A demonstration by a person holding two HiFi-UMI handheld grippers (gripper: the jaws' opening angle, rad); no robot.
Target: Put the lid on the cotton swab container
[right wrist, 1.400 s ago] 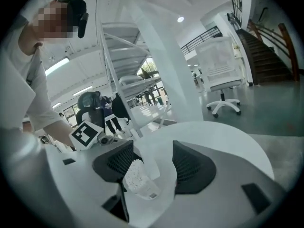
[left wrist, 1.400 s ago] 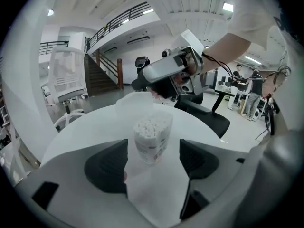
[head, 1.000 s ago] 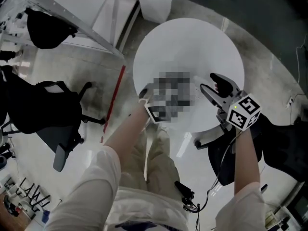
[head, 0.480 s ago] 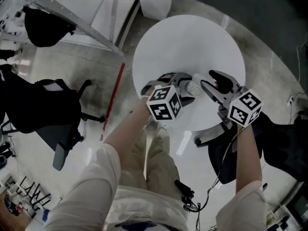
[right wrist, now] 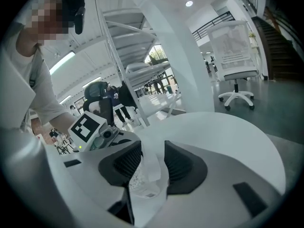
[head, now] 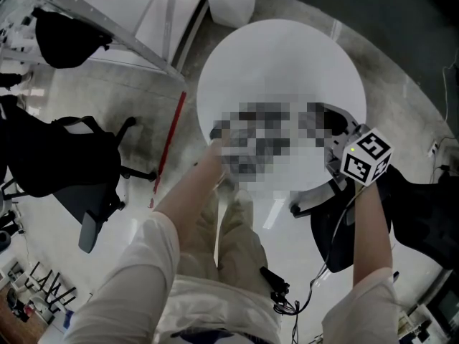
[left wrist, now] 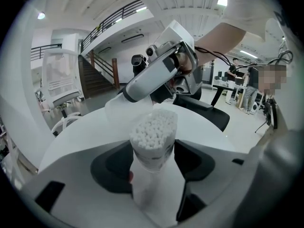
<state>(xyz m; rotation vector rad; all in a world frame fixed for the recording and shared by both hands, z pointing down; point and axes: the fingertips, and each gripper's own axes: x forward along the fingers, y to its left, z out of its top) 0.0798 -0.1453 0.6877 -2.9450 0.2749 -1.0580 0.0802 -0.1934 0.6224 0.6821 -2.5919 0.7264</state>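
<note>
Over the near side of a round white table (head: 280, 56), a person holds a gripper in each hand, and the two tips meet above the tabletop. The left gripper (left wrist: 153, 148) has a clear plastic cotton swab container (left wrist: 153, 127) between its jaws. The container's long axis is close to vertical. Its open mouth faces up and is packed with white swab tips. The left gripper's black pads (left wrist: 116, 163) lie against both of its walls, and the jaws are closing on it.

The right gripper (right wrist: 153, 158) reaches in from the opposite side. It pinches a thin clear plastic lid (left wrist: 121, 109) just beside the container's mouth, on the far side as seen in the left gripper view. Its ribbed black pads (right wrist: 183, 165) stand a narrow gap apart with the lid between them, and these jaws are closing too.

The container's base is cut off behind the left gripper's body. I cannot tell whether the lid touches the container's rim.

In the head view a mosaic patch covers the left gripper, the container and the right gripper's tips. Only the right gripper's marker cube (head: 366, 158) and the person's arms show clearly. A black office chair (head: 64, 170) stands on the floor, well apart from the table.
</note>
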